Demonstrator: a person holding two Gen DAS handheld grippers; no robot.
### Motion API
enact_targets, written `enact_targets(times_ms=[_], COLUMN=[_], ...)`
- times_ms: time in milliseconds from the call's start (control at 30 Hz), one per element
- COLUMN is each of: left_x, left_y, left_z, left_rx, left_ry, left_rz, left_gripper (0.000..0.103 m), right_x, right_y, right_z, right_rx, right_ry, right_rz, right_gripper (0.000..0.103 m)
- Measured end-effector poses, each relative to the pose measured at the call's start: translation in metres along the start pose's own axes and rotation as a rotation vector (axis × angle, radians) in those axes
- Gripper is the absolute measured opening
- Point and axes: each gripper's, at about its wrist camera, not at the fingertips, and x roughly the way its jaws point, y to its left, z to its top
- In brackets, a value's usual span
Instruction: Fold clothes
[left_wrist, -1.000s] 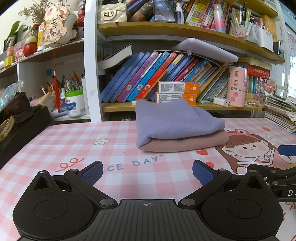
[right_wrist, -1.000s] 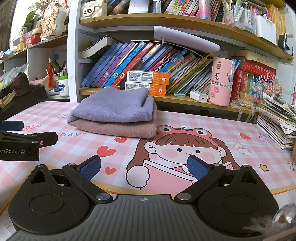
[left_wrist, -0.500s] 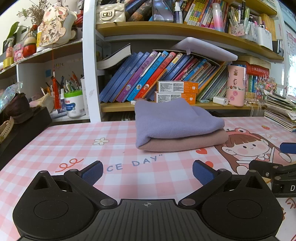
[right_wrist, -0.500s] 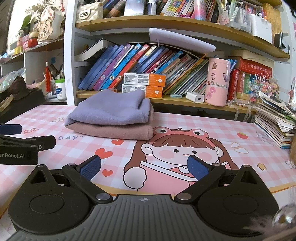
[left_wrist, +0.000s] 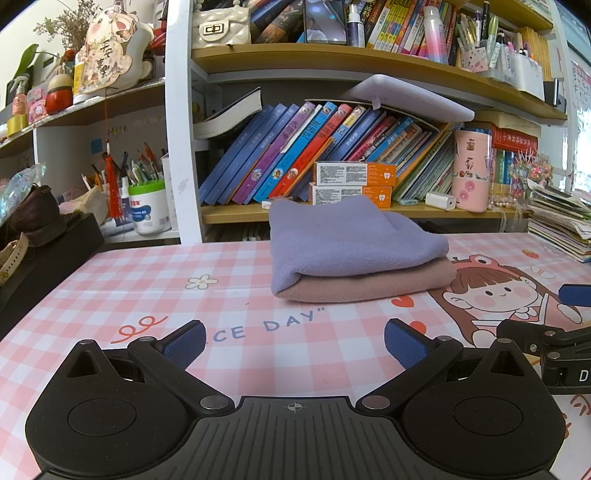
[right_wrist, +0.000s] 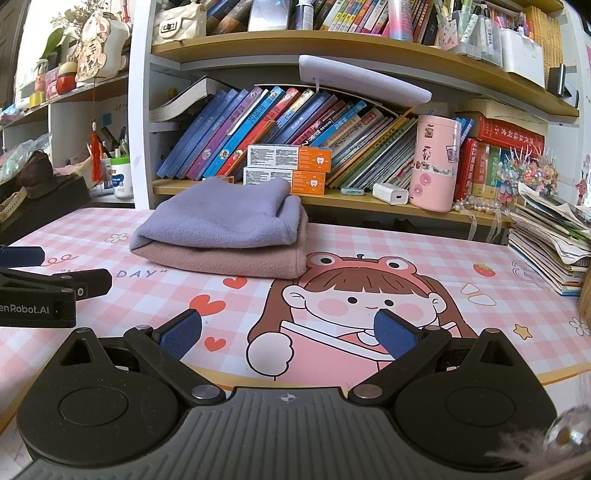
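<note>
A: We see both fisheye views look low across the pink checked cartoon table mat (left_wrist: 229, 295) toward the wooden bookshelf (right_wrist: 280, 40).

B: We share the folded lilac-and-pink cloth stack (left_wrist: 354, 251) (right_wrist: 225, 232); the left view sits left, slightly nearer

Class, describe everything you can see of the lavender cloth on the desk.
The lavender cloth is soft, fleece-like fabric, folded into a thick, rounded-edged rectangle. It lies flat on top of a folded dusty-pink cloth, whose edges stick out beneath it. The pair rests on the pink checked desk mat, in front of the bookshelf. Neither the left gripper nor the right gripper touches it; both are open, well short of it.
</note>
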Motion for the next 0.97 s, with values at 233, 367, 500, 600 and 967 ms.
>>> enact_targets(times_ms=[233,367,500,600,967], left_x=[0.0000,-0.0005,-0.0018,-0.0028,-0.0015], left_y=[0.0004,0.0003,-0.0002,-0.0016,-0.0007], left_z=[-0.0001,-0.0002,-0.0003,-0.0003,0.0000], left_rx=[-0.004,-0.003,0.001,0.007,0.001], left_ry=[0.004,0.002,-0.006,-0.012,-0.005], left_rz=[0.003,0.001,-0.004,-0.003,0.005], left_gripper=[0.103,0.103,0.103,0.103,0.103], right_x=[0.0000,0.0002,0.0007,0.0010,0.0027], right_y=[0.0005,0.0006,0.0009,0.0011,0.0014], right_z=[0.0000,0.0002,0.0002,0.0002,0.0003], right_rx=[-0.001,-0.001,-0.002,-0.002,-0.007], right_ry=[0.001,0.003,0.005,0.007,0.016], right_rz=[0.001,0.002,0.003,0.004,0.007], right_gripper=[0.101,0.101,0.101,0.101,0.101])
